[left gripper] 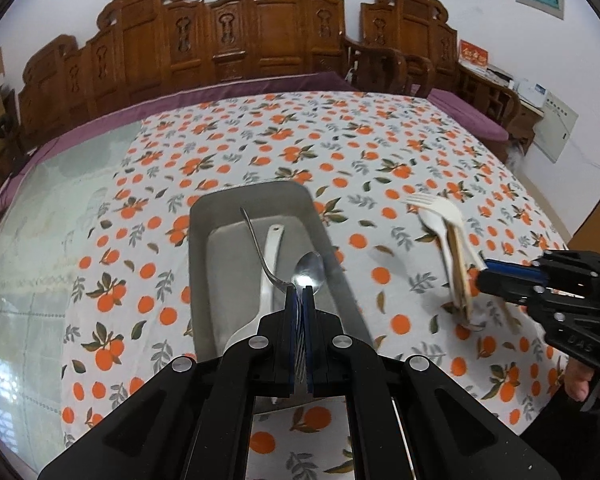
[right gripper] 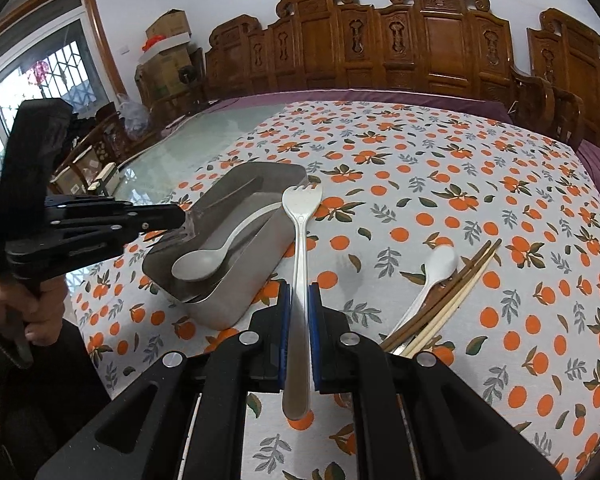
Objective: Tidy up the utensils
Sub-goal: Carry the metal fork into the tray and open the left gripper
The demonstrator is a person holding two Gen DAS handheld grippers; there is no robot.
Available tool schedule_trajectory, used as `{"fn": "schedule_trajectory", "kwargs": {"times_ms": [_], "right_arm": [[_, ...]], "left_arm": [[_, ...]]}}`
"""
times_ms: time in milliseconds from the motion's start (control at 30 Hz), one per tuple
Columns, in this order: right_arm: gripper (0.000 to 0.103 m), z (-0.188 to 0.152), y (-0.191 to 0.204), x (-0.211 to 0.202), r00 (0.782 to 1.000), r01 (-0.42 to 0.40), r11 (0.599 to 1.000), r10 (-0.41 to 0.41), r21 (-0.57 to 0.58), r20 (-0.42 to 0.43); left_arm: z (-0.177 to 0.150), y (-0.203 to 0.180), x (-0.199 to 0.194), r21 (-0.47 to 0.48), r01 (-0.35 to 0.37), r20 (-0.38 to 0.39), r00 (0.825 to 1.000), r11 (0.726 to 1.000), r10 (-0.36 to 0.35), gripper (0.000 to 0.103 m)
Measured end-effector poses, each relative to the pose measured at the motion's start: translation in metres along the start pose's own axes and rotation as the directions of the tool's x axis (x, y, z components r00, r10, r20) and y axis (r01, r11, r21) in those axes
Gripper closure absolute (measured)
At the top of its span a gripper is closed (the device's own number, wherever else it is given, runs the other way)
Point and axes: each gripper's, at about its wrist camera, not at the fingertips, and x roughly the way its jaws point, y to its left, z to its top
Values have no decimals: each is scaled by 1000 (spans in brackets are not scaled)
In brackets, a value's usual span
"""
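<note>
My left gripper (left gripper: pixel 299 290) is shut on a metal fork (left gripper: pixel 260 248). Its tines sit between the pads and its handle reaches out over the grey metal tray (left gripper: pixel 252 194). A white spoon (left gripper: pixel 269 260) and a metal spoon (left gripper: pixel 310 270) lie in the tray. My right gripper (right gripper: pixel 299 286) is shut on the handle of a white plastic fork (right gripper: pixel 300 224), held above the tablecloth beside the tray (right gripper: pixel 236 304). On the cloth to its right lie another white spoon (right gripper: pixel 440 264) and several chopsticks (right gripper: pixel 456 292). The left gripper (right gripper: pixel 182 216) hangs over the tray's left end.
The table carries an orange-print cloth (left gripper: pixel 340 140), with bare glass (left gripper: pixel 60 200) on its left part. Carved wooden chairs (right gripper: pixel 440 40) line the far side. A person's hand (right gripper: pixel 40 308) holds the left gripper's handle. Boxes (right gripper: pixel 168 48) stand by the window.
</note>
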Motion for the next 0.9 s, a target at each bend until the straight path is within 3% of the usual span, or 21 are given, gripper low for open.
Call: {"fn": "schedule_trajectory", "kwargs": {"times_ms": [633,900], "right_arm": [[93,-5,12,12,999,-4,1000,3,-12,-35],[93,2,22,14,999,-16,1000,15,-6,-31]], "left_arm": [[-20,26,38,-53,-41,-78,996,998,37,101],[-16,33,29,-76,-39,-40,999,996,36,101]]}}
